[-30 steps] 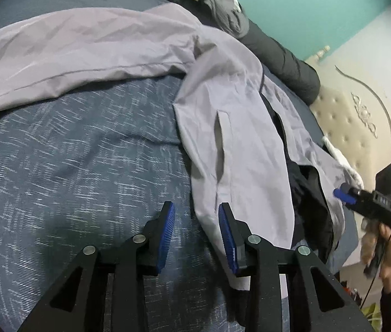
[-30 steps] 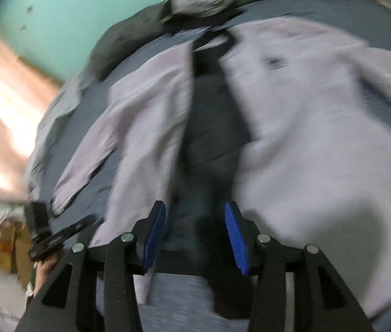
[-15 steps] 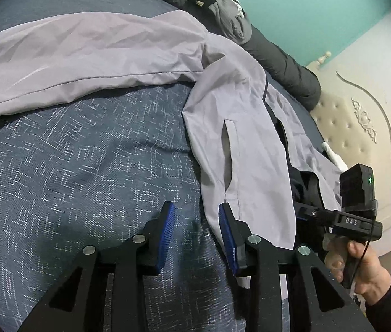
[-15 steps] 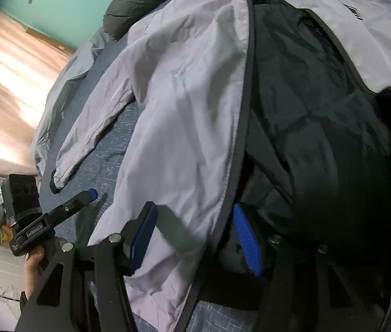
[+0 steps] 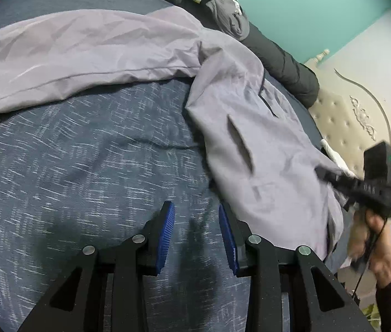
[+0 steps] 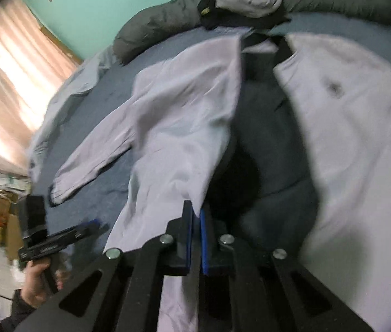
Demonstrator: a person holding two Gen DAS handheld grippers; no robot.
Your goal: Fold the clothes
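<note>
One jacket (image 6: 178,138) — two grippers (image 6: 195,215)

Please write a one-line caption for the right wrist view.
Right claw shut on the front edge of a light grey jacket lying open on the bed.

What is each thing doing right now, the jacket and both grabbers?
Grey jacket: unzipped, spread on the bed, dark lining showing.
Right hand-held gripper: shut on the jacket's front edge.
Left hand-held gripper: open, nothing between its pads, over the blue bedspread.
</note>
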